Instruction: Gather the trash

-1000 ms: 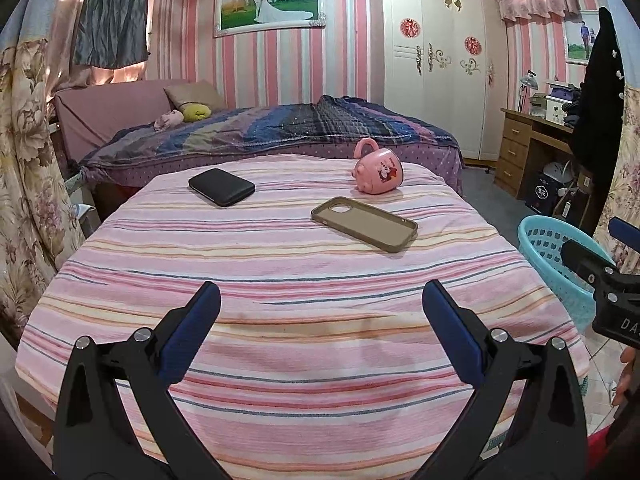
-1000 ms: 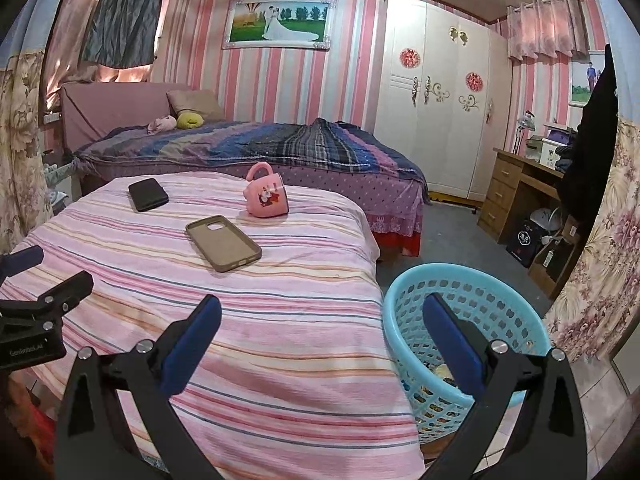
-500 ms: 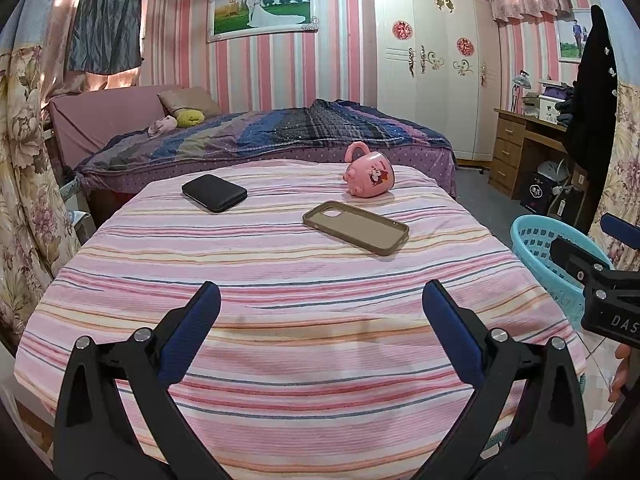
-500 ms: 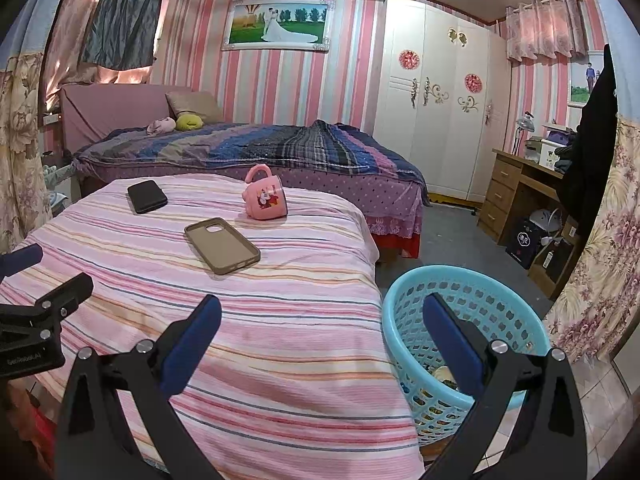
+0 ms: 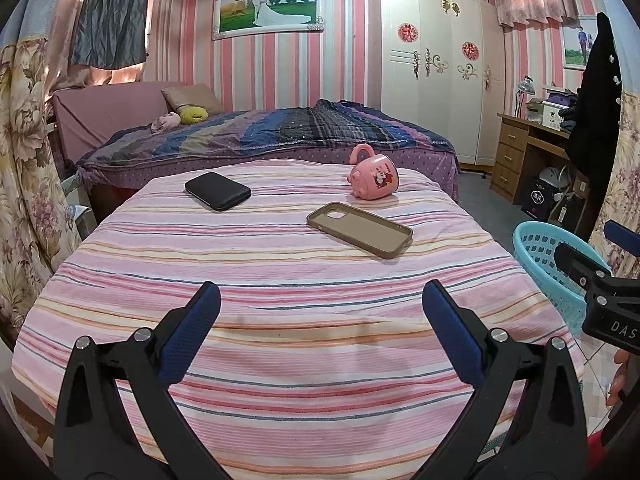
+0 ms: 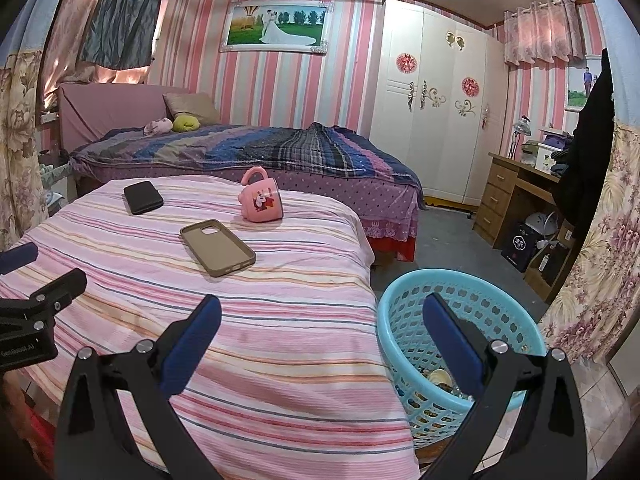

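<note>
While both grippers hang at the near edge of the striped tabletop (image 5: 280,280), neither holds anything: the left gripper (image 5: 320,304) has its fingers spread wide over bare cloth, and the right gripper (image 6: 322,316) is just as wide open, one finger over the cloth, the other over the basket (image 6: 516,316).

That basket stands on the floor just beside the tabletop's right edge, so the right gripper is the nearer one to it; in the left view its rim (image 5: 532,236) only shows at the far right. Scraps lie in its bottom, too small to name.

No loose trash shows on the cloth. Ahead of the fingers, past mid-tabletop, lies one case (image 5: 359,229), hollow side up, its long axis slanting from far-left to near-right in the left view. Beyond it, one mug (image 5: 374,177) lies tipped on its side, handle up, near the far right edge. One phone (image 5: 217,191) lies flat at the far left, well apart from both.

My guess is the collecting is done or nearly so; if anything is still to go, the case is the closest candidate, lying forward and slightly right of the left fingers, forward and left of the right ones.

Count: two grippers, one basket, one case, one mug, one phone.
</note>
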### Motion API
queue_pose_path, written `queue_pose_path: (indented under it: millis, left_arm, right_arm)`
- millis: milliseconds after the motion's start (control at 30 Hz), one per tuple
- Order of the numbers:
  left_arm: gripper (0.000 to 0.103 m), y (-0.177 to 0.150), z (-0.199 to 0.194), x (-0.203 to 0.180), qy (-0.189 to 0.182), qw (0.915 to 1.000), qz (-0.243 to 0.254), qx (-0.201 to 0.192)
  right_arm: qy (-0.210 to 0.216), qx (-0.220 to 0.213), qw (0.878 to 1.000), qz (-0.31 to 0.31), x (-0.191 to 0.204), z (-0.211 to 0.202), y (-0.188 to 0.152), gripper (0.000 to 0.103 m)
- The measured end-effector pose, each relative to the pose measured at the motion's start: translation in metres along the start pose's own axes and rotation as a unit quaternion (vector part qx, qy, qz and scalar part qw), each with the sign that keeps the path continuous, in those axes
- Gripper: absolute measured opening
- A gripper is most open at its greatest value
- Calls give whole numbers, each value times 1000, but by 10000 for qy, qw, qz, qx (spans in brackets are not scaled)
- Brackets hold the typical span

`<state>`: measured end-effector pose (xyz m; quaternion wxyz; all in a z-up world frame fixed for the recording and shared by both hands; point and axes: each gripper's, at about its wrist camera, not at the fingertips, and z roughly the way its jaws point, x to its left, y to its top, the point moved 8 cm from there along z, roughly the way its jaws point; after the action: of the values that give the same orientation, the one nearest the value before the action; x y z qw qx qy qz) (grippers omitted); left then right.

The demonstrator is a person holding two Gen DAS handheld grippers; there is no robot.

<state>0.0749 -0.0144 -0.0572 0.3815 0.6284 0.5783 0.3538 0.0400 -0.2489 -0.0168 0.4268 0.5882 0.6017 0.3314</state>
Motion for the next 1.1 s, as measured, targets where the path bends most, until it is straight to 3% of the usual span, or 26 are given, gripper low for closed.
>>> queue_pose_path:
  millis: [1100]
  left_arm:
    - [98,1,0,9,40,9999,-160,-1]
  right_arm:
    - [-50,-27,10000,25,-6,2,-1,98]
